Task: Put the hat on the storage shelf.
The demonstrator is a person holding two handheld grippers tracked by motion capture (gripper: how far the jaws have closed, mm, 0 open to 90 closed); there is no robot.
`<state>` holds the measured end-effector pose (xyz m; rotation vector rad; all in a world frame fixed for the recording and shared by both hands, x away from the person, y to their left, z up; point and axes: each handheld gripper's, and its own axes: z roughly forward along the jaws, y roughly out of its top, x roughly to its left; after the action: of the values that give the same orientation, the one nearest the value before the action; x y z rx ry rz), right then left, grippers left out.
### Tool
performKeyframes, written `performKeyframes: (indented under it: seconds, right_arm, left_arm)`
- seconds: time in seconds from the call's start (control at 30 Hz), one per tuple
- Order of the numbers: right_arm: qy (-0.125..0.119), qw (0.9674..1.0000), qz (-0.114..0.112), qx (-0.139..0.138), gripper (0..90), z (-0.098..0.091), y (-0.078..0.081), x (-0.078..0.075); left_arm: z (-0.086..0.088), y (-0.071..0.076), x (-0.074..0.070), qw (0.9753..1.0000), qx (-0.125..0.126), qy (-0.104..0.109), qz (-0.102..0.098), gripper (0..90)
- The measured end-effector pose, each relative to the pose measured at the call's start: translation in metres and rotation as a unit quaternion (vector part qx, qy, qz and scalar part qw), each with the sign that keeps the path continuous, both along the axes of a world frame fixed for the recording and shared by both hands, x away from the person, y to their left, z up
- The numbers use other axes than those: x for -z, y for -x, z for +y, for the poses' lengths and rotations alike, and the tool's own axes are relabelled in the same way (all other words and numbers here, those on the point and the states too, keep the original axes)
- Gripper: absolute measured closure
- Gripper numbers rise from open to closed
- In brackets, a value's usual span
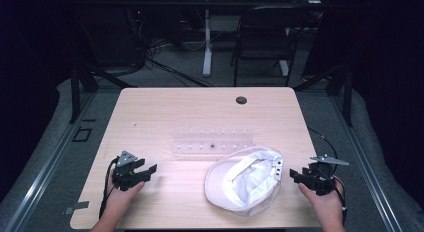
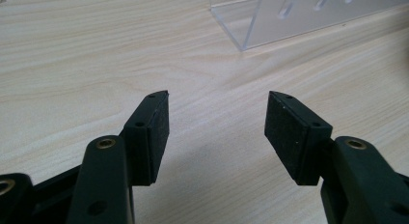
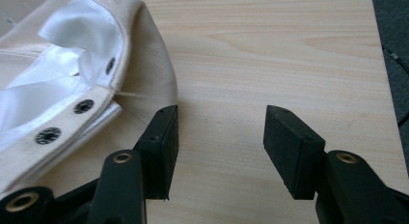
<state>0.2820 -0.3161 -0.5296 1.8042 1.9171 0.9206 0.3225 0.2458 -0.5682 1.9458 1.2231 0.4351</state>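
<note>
— White cap (image 1: 245,179): upside down on the wooden table (image 1: 165,107), lining up, snap strap toward the right gripper (image 1: 299,176)

— Relative to the cap, that gripper?

— Just beside the strap end, jaws spread wide, nothing between; in the right gripper view, left pad (image 3: 163,147) close to the cap (image 3: 72,89) fabric, touching or not hard to tell

— And the left gripper (image 1: 148,172)?

— Well apart from the cap, on the opposite side, jaws equally wide over bare wood

— Anything else near the cap?

— Clear plastic rack (image 1: 212,140) right behind the cap, seemingly touching its far rim; also seen ahead in the left gripper view (image 2: 308,16)
</note>
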Motion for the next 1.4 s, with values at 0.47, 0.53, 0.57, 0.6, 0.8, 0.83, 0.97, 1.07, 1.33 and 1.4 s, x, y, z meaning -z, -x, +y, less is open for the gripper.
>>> performKeyframes:
  seconds: [0.47, 0.53, 0.57, 0.6, 0.8, 0.83, 0.97, 1.07, 1.33, 1.4]
  right_arm:
    - [-0.079, 0.9956, 0.035, -0.037, 49.0, 0.018, -0.003, -0.035]
    - [-0.082, 0.9951, 0.036, -0.042, 48.3, 0.023, -0.005, -0.035]
    - [-0.081, 0.9951, 0.036, -0.044, 48.1, 0.024, -0.006, -0.035]
    - [-0.081, 0.9951, 0.036, -0.044, 48.1, 0.024, -0.006, -0.035]
    - [-0.099, 0.9920, 0.068, -0.039, 47.6, 0.032, -0.020, -0.023]
    - [-0.099, 0.9920, 0.068, -0.039, 47.6, 0.032, -0.020, -0.023]
    - [-0.126, 0.9875, 0.088, -0.035, 47.2, 0.034, -0.024, -0.019]
    - [-0.135, 0.9857, 0.095, -0.032, 47.0, 0.035, -0.025, -0.016]
    - [-0.166, 0.9796, 0.109, -0.032, 47.1, 0.038, -0.027, -0.006]
    - [-0.166, 0.9799, 0.107, -0.031, 49.1, 0.041, -0.027, -0.005]
  left_arm:
    - [0.000, 0.000, 0.000, 1.0000, 0.001, 0.001, 0.000, 42.8]
    - [0.000, 0.000, 0.000, 1.0000, 0.000, 0.002, 0.001, 42.8]
    - [0.000, 0.000, 0.000, 1.0000, 0.000, 0.002, 0.001, 42.8]
    - [0.000, 0.000, 0.000, 1.0000, 0.000, 0.002, 0.001, 42.8]
    - [0.000, 0.000, 0.000, 1.0000, 0.000, 0.002, 0.000, 42.8]
    - [0.000, 0.000, 0.000, 1.0000, 0.000, 0.003, 0.001, 42.8]
    - [0.001, 0.000, 0.000, 1.0000, -0.002, 0.003, 0.000, 42.8]
    - [0.001, 0.000, 0.000, 1.0000, -0.002, 0.003, 0.000, 42.8]
    - [0.000, 0.000, 0.000, 1.0000, -0.001, 0.002, 0.000, 42.8]
    - [0.000, 0.000, 0.000, 1.0000, -0.003, 0.002, 0.000, 42.8]
